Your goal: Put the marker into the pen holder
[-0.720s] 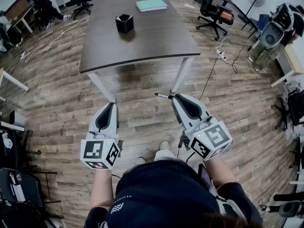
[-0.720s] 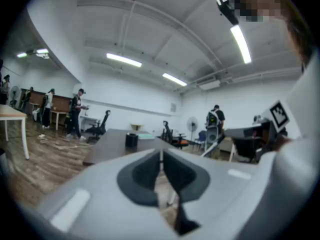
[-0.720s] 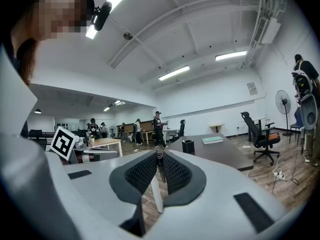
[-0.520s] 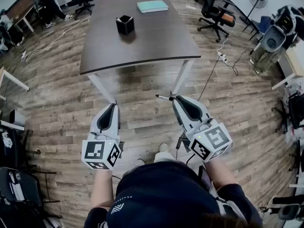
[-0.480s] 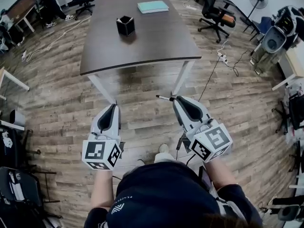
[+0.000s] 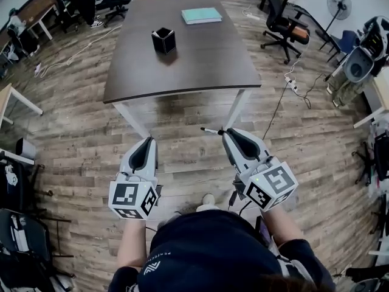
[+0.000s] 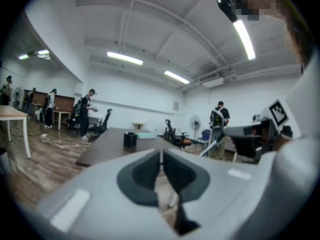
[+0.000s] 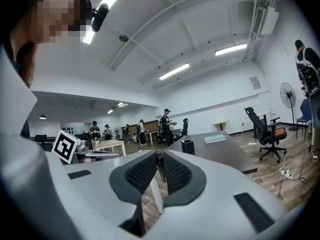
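Observation:
The black pen holder [image 6: 163,40] stands on the far half of the dark brown table [image 6: 182,72], well ahead of both grippers. It also shows small in the left gripper view [image 7: 130,139] and the right gripper view [image 8: 187,146]. My right gripper [image 6: 225,131] hangs over the floor in front of the table, shut on a thin dark marker [image 6: 210,129] that sticks out to the left; end-on, the marker [image 8: 159,158] sits between the jaws. My left gripper [image 6: 149,140] is level with it, jaws together with nothing in them.
A teal book [image 6: 201,15] lies at the table's far end. White table legs [image 6: 238,109] stand just ahead of the grippers. Office chairs [image 6: 282,23] and floor cables [image 6: 292,81] are to the right; several people stand at desks at the far left.
The table sits a little lower in the head view, and both grippers too. The right gripper still holds the marker; neither jaw pair has changed.

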Demonstrator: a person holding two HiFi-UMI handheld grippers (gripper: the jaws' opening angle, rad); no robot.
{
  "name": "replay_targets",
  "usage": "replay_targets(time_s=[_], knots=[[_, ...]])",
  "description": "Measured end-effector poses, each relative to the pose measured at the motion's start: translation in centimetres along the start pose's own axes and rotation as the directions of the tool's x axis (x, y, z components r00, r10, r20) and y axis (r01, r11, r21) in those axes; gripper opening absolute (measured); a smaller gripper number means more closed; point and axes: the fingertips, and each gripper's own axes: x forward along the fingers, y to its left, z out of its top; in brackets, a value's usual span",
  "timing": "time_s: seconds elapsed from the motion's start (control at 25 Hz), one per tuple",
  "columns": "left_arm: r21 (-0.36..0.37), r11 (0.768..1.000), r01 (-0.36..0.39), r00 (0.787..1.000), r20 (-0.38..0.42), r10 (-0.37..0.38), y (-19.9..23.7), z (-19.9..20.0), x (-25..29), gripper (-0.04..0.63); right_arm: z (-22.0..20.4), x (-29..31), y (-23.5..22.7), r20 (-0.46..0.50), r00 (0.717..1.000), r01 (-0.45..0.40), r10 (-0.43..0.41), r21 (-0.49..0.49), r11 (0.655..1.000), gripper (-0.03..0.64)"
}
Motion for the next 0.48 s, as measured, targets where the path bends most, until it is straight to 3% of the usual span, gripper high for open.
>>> replay_targets(time_s=[0.48], knots=[[-0.025,0.999,-0.033,0.999,0.031,0.033,-3.4,0.4,4.5,0.015,1.2,0.9,-5.0,0.0,0.997,-0.083,0.083,0.005,0.997,0.032]])
